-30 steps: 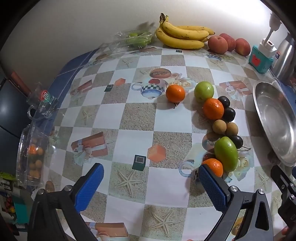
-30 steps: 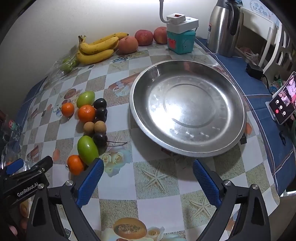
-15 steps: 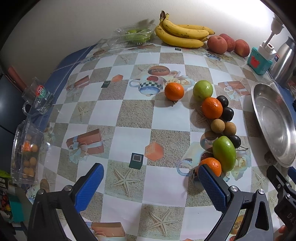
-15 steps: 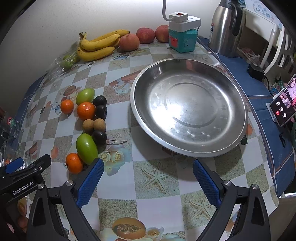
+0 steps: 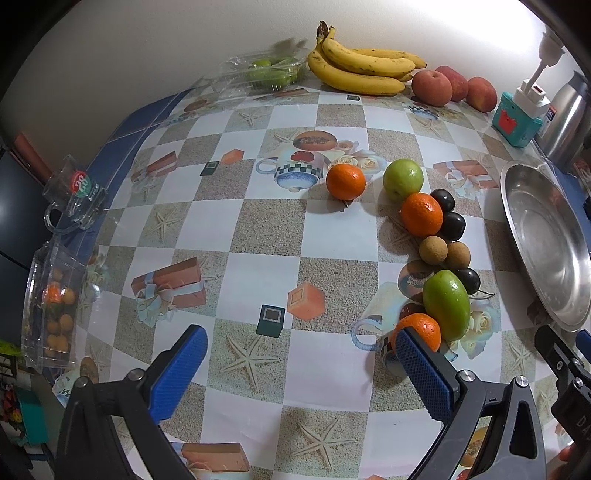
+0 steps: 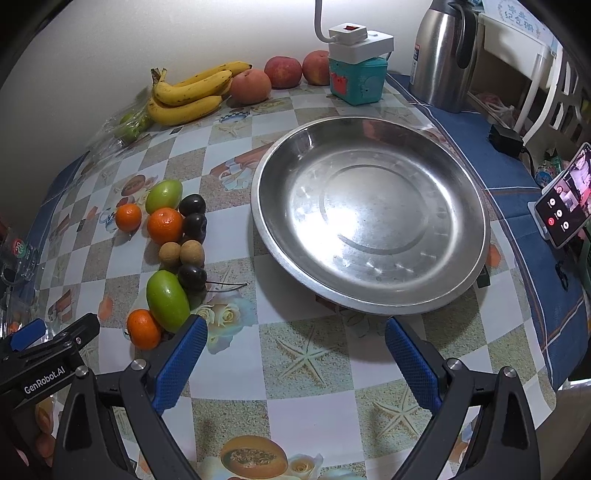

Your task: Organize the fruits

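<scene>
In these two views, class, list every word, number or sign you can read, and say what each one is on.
"GenRobot.AI": on the black body of the left tongs, seen in the right wrist view.
"20": on the round red and green label of the glass mug.
Chinese characters on the white sign at top right: too blurred to read.
Label on the steel flask: too small to read.
Phone screen: only call icons.

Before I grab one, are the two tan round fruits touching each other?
Touching. The right wrist view shows the two tan round fruits pressed side by side with no tablecloth visible between them; the left wrist view agrees.
</scene>
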{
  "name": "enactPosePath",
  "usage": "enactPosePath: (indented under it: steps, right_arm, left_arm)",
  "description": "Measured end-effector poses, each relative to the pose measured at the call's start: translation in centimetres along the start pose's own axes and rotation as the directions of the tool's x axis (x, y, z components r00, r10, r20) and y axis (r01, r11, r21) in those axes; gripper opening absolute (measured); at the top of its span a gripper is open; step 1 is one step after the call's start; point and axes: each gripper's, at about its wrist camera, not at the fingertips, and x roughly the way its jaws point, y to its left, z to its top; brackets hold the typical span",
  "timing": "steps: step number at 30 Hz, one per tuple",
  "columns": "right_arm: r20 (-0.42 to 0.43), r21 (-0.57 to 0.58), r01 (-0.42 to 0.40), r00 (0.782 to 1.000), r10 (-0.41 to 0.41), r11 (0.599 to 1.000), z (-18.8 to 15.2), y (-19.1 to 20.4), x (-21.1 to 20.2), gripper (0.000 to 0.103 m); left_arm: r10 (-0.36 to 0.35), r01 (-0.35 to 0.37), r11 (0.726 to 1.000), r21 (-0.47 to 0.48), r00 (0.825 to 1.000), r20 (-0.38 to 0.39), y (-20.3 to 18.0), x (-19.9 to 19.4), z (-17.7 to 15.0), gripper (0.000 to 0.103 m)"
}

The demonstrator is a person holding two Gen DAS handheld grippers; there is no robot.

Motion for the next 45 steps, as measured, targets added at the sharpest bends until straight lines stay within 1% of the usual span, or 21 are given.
enactPosePath:
  steps: [45]
  right_arm:
    - [-0.003, 0.001, -0.003, 1.000, 0.003, 1.000, 0.06, -0.06, 0.10, 0.097]
  left_arm:
    - [-0.001, 0.001, 1.000, 0.013, 1.000, 0.001, -0.55, 0.02, -0.02, 0.103]
